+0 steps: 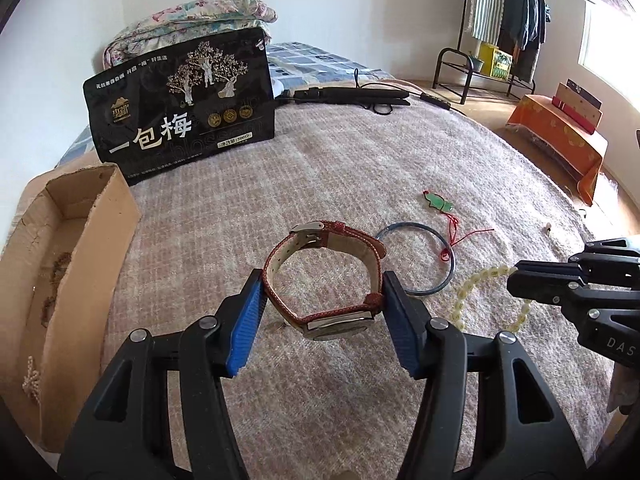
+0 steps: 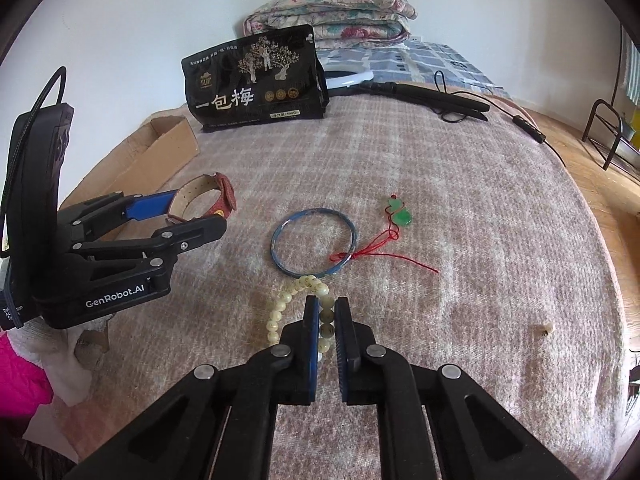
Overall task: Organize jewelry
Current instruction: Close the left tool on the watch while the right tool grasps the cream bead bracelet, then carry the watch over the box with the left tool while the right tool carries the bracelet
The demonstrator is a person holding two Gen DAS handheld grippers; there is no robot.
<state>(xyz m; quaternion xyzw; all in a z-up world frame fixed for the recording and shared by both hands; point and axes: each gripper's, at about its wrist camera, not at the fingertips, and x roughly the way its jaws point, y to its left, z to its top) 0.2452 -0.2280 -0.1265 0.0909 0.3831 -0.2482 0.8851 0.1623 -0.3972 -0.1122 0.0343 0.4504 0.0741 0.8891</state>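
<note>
My left gripper (image 1: 323,280) is shut on a wristwatch (image 1: 340,322) with a red strap, its blue pads (image 1: 246,320) pressing both sides of the band. In the right wrist view the left gripper (image 2: 196,212) carries the watch (image 2: 226,196) just above the pink blanket (image 2: 460,200). My right gripper (image 2: 327,302) is shut on a cream bead bracelet (image 2: 276,316), whose loop trails to the left; from the left wrist view the right gripper (image 1: 516,276) pinches those beads (image 1: 460,304). A blue bangle (image 2: 316,211) and a green pendant (image 2: 400,212) on red cord lie beyond.
An open cardboard box (image 1: 100,248) sits at the left with some beaded pieces inside. A black snack bag (image 1: 180,112) stands behind it. Folded quilts (image 2: 332,12), a black folded stand (image 2: 440,98) and a cable lie at the back. A small loose bead (image 2: 546,330) rests to the right.
</note>
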